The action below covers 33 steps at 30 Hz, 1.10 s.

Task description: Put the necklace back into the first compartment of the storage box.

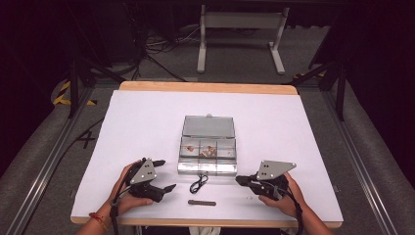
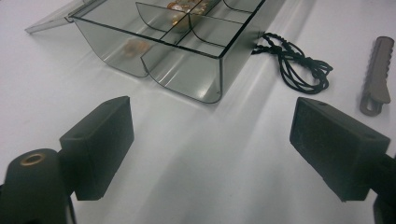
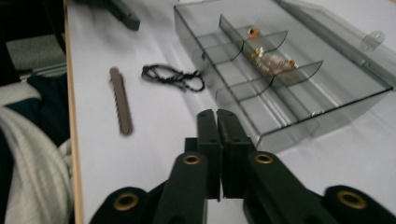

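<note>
— On the white table (image 1: 147, 117), just in front of the open clear box (image 1: 208, 147), lie a black cord (image 1: 198, 184) and a brown clip (image 1: 201, 202). Which goes first?

— The cord, I'd judge. It sits touching the box's front wall, and from the left gripper view it (image 2: 292, 63) is a loose tangle of thin braided loops.

— How will it handle?

— Very light and limp. It will sag and trail, and a loop could snag on the box edge. Best to pinch where several strands bunch together, not a single loop, so it doesn't slip out.

— And the clip?

— Stiff, narrow, toothed along one side, probably plastic and a bit slippery. It (image 3: 121, 100) lies flat near the table's edge; take it across its width, near the middle.

— The tongs?

— The left gripper (image 1: 164, 175) has its jaws spread wide, empty, pointing toward the box corner and cord. The right gripper (image 3: 217, 119) has its jaws pressed together with nothing between them; it rests right of the cord, apart from it.

— Anything in the box?

— Small gold-coloured trinkets (image 3: 268, 58) in the middle compartments. The front ones look bare.
</note>
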Available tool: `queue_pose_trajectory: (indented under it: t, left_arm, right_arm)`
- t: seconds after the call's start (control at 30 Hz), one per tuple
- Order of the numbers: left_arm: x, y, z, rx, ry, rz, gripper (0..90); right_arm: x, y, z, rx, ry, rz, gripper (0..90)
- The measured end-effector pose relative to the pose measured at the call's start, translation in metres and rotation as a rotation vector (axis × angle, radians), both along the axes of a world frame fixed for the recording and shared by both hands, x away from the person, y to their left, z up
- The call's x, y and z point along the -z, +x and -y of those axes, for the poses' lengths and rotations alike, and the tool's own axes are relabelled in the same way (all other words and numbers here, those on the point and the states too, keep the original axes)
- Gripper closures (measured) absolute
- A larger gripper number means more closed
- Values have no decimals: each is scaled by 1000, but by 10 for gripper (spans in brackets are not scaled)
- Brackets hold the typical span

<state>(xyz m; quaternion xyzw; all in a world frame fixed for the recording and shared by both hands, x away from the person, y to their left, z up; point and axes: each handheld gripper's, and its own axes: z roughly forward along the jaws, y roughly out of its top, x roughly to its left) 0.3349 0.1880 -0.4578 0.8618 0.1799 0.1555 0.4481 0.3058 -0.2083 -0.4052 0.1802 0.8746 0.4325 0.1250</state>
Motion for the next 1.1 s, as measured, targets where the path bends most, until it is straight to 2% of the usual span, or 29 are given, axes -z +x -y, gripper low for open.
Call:
queue_pose_trajectory:
  t: [0.07, 0.13, 0.23, 0.37, 0.5, 0.73, 0.8, 0.87, 0.97, 1.1]
  left_arm:
    - [0, 0, 0, -2, -1, 3, 143]
    - [0, 0, -1, -5, -3, 0, 143]
    - [0, 0, 0, -4, -1, -5, 143]
    - [0, 0, -1, -6, -5, 0, 143]
    - [0, 0, 0, -3, -2, -4, 143]
    - [0, 0, -1, 0, -1, 5, 143]
    - [0, 0, -1, -1, -2, -1, 143]
    - [0, 0, -1, 0, -2, -3, 143]
    - [0, 0, -1, 1, 0, 0, 143]
    - [0, 0, 0, 1, 0, 0, 143]
  right_arm:
    - [4, -6, 4, -4, -22, -9, 866]
    - [11, -13, 8, 13, -68, -5, 852]
    - [19, -20, 15, 30, -79, -19, 822]
    - [24, -25, 25, 66, -83, -24, 788]
    - [28, -25, 32, 90, -59, -50, 764]
    - [38, -22, 29, 100, -77, -86, 731]
    - [40, -23, 27, 96, -101, -83, 736]
    - [41, -23, 27, 95, -98, -79, 760]
    - [42, -24, 26, 86, -91, -80, 861]
    - [41, -24, 25, 82, -102, -70, 867]
